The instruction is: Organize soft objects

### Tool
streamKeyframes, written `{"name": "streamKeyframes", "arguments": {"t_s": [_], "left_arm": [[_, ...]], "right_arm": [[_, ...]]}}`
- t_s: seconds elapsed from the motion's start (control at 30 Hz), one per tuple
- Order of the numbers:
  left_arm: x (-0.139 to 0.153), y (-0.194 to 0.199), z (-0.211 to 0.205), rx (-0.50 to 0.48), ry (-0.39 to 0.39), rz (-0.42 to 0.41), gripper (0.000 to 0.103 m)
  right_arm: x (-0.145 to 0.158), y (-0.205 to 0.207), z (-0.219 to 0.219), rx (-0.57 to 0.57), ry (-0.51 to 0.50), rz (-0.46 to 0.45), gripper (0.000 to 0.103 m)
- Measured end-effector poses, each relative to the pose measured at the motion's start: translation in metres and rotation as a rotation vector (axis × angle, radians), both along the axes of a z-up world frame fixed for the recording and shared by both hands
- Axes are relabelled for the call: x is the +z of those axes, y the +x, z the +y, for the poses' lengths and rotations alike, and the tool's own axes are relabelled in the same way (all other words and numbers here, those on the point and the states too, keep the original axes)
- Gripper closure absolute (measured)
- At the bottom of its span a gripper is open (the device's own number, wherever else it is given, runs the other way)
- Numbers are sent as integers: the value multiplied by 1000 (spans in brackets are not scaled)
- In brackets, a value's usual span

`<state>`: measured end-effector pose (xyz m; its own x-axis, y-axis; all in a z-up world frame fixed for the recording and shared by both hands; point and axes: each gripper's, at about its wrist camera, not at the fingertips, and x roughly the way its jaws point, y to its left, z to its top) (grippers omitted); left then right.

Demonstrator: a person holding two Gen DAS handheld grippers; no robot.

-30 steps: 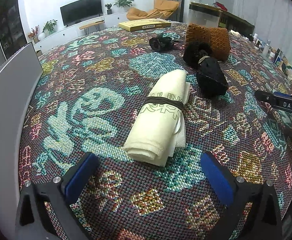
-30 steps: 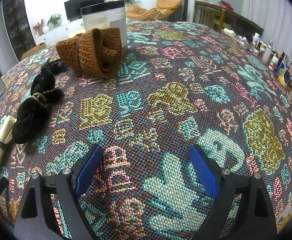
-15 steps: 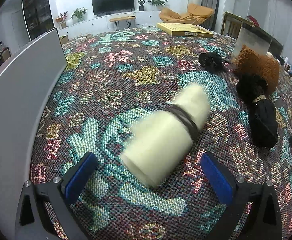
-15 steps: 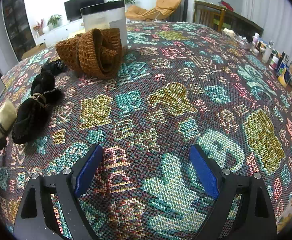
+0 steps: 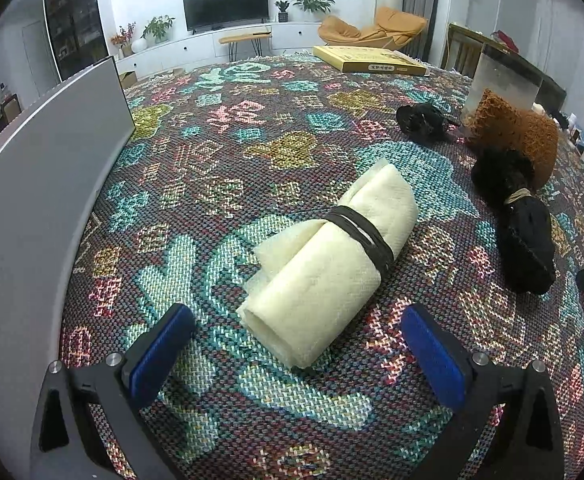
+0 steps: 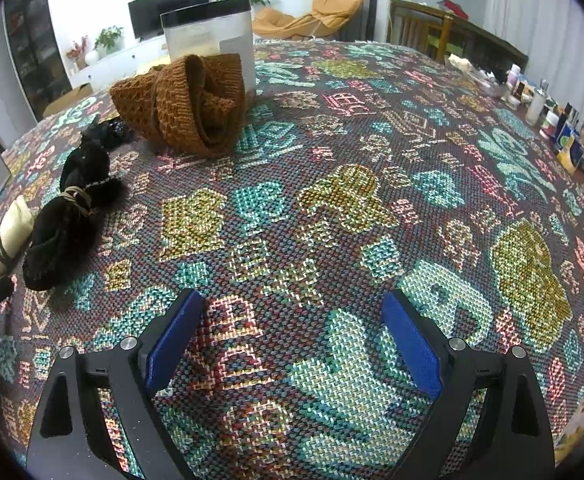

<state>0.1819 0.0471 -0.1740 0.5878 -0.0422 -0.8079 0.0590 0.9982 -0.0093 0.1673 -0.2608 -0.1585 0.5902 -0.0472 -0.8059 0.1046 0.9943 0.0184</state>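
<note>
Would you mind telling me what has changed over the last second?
The left gripper, jaws open, has swung leftward and closed in on the cream rolled cloth bound with a dark band, which now lies between its fingertips, not yet gripped. The right gripper stayed open over the patterned woven tablecloth; the black tied bundle and brown knitted scarf have not moved.

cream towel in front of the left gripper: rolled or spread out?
Rolled. The cream towel lies on the tablecloth as a tight roll, cinched by a dark band around its middle, with one loose corner sticking out on the side.
</note>
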Motion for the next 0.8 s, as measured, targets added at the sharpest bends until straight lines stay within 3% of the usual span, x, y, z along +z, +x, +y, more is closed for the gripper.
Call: {"name": "streamKeyframes", "arguments": {"t_s": [0.17,0.33,0.4,0.53,0.57,0.6,0.67,0.73,0.8], "left_arm": [[1,-5,-1,-5,-2,1,0],[1,-6,-2,-5,-1,0,0],[1,-6,-1,-5,-2,0,0],[1,-5,-1,-5,-1,0,0],[1,-5,-1,-5,-1,0,0],[1,-5,-1,-5,-2,0,0],[1,-5,-1,-5,-1,0,0],[1,-5,-1,-5,-1,0,0],[1,-5,-1,-6,-1,0,0]], "right_arm": [[5,14,-1,62,25,27,10],[43,64,-8,131,140,-126,11],[50,88,-1,189,168,-121,11],[40,135,26,293,84,-53,14],[37,140,29,293,77,-49,16],[34,141,28,293,92,-42,47],[35,138,22,253,175,-60,55],[37,127,13,229,260,-56,71],[39,105,1,216,346,-56,75]]}}
